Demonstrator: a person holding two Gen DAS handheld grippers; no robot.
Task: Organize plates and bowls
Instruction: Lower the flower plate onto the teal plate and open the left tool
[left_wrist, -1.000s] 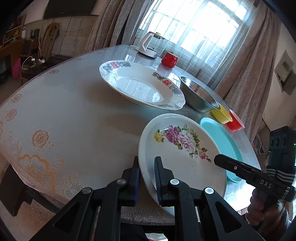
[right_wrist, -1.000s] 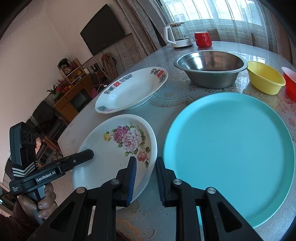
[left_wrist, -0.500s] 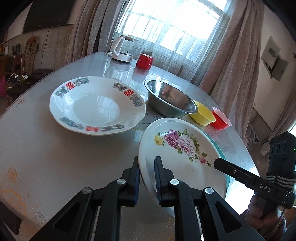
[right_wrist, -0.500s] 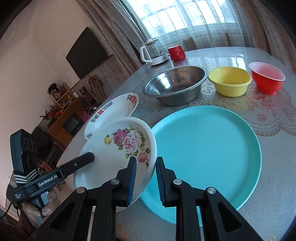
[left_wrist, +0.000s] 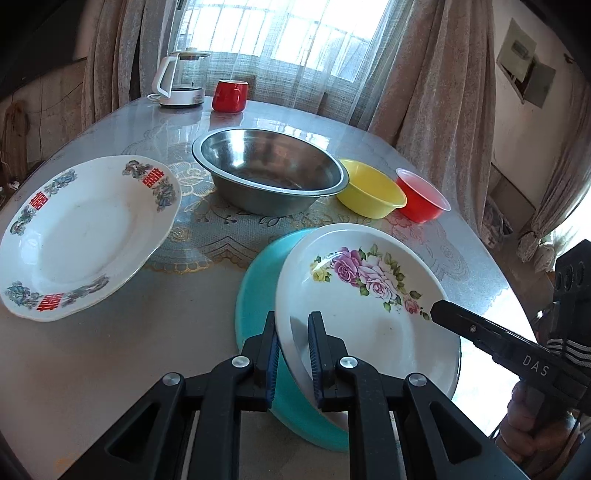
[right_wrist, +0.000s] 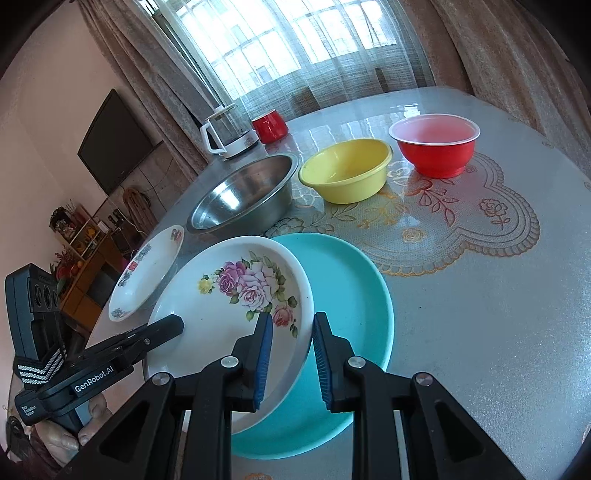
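A white rose-patterned plate (left_wrist: 369, 295) is held over the teal plate (left_wrist: 255, 295). My left gripper (left_wrist: 293, 349) is shut on its near-left rim. My right gripper (right_wrist: 291, 354) is shut on its opposite rim. The rose plate (right_wrist: 229, 299) covers the left part of the teal plate (right_wrist: 351, 295). A white plate with red characters (left_wrist: 81, 232) lies on the table to the left. A steel bowl (left_wrist: 269, 173), a yellow bowl (left_wrist: 369, 192) and a red bowl (left_wrist: 421, 201) stand in a row behind.
A white kettle (left_wrist: 181, 79) and a red mug (left_wrist: 229, 96) stand at the table's far edge by the curtained window. The table (left_wrist: 147, 332) has a floral glass top. A TV (right_wrist: 114, 147) and shelves are off the left side.
Both grippers carried the rose plate to the right, from the bare table beside the teal plate to over the teal plate. Both stayed shut on its rim.
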